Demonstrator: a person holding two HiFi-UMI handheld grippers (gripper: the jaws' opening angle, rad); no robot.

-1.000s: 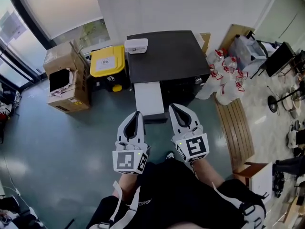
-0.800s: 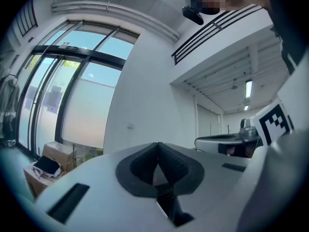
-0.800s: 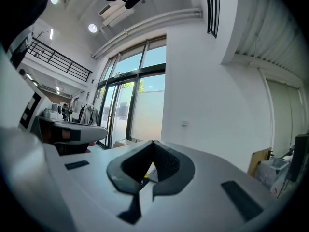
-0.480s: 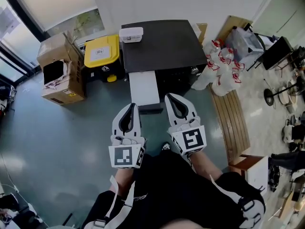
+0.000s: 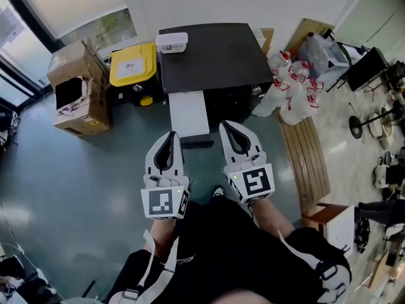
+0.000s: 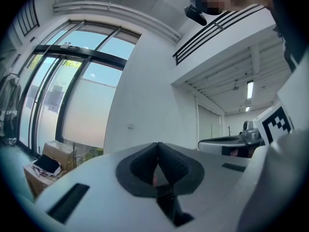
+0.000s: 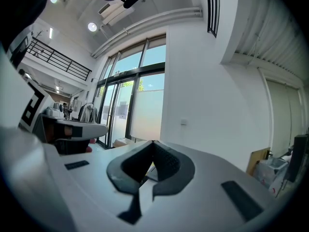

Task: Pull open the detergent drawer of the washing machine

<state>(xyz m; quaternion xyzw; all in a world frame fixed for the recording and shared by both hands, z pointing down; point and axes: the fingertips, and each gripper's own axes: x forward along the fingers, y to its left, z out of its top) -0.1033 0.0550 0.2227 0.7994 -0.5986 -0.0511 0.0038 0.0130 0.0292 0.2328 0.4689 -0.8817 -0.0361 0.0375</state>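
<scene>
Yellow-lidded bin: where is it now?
Head view, upper left: the yellow-lidded bin sits on the floor just left of the black washing machine, with the open cardboard box on its other side.

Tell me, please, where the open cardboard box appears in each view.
Head view: the cardboard box sits upper left, beside the yellow-lidded bin.
Left gripper view: lower left, the cardboard box under the window.
Right gripper view: a small tan shape low, left of centre, probably the cardboard box.
Shared landmark: the tall window.
</scene>
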